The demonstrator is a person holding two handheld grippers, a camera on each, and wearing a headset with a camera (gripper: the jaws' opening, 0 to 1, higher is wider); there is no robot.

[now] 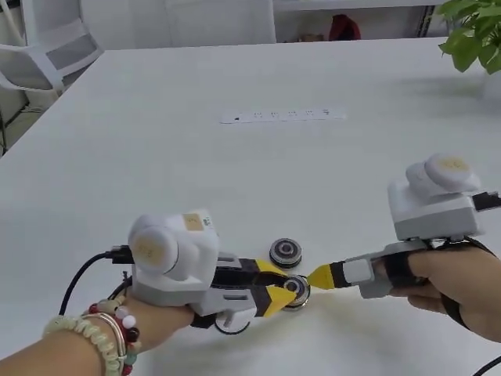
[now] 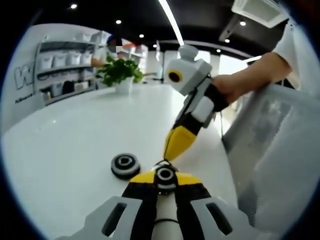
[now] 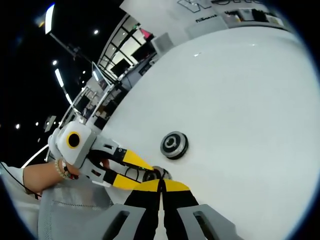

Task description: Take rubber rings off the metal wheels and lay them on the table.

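The left claw (image 2: pixel 165 178) is clamped on a metal wheel (image 2: pixel 165 173), its yellow jaws pressing the wheel's sides low over the counter (image 1: pixel 235 172). The right claw (image 1: pixel 315 277), jaws together in a single point, meets that wheel from 3 o'clock in the head view. Whether it has caught any rubber there cannot be told. A second wheel (image 1: pixel 286 252), wearing its dark rubber ring (image 1: pixel 273 253), lies flat just beside at 11 o'clock. The step in hand looks like prying the first ring loose. The next move calls for the right tip to hook the ring's edge and draw away while the left holds firm.
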